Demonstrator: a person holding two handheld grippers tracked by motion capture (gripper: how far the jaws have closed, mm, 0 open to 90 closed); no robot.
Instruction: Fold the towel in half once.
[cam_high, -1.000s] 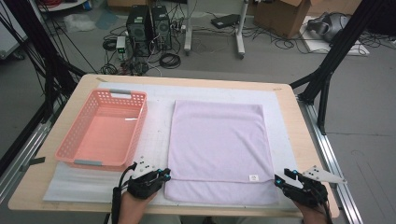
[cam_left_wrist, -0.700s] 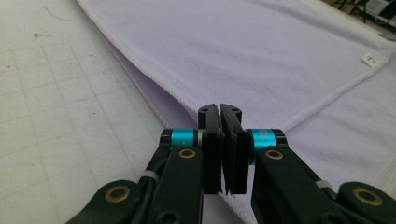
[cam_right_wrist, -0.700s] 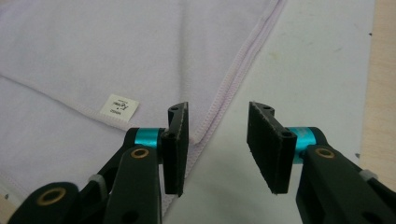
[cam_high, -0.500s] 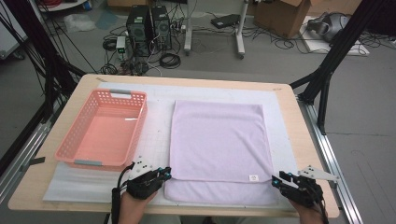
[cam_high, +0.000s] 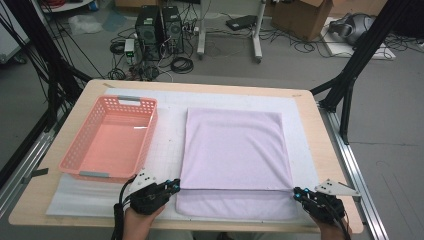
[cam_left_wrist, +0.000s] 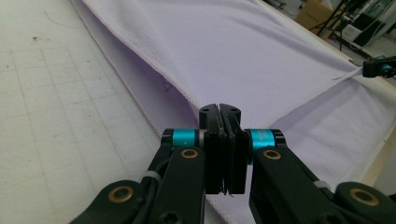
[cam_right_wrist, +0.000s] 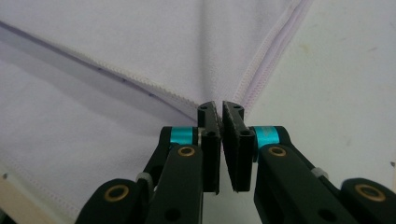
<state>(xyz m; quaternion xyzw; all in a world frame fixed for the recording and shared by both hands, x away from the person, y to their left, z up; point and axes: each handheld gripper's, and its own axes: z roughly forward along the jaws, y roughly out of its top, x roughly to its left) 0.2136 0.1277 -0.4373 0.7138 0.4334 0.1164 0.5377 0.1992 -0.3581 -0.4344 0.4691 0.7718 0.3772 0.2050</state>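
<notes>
Now both tongs (cam_high: 176, 186) (cam_high: 297, 193) pinch the lilac towel's (cam_high: 234, 149) near corners.

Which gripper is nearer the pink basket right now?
Left. The left gripper, shut on the lilac towel's near-left corner, sits just below the pink basket's near rim. The right gripper pinches the towel's near-right corner, across the towel from it.

I count one lilac towel (cam_high: 232, 150), one pink basket (cam_high: 111, 142), one white mat (cam_high: 167, 135) and my two grippers, left (cam_high: 175, 186) and right (cam_high: 298, 193).
</notes>
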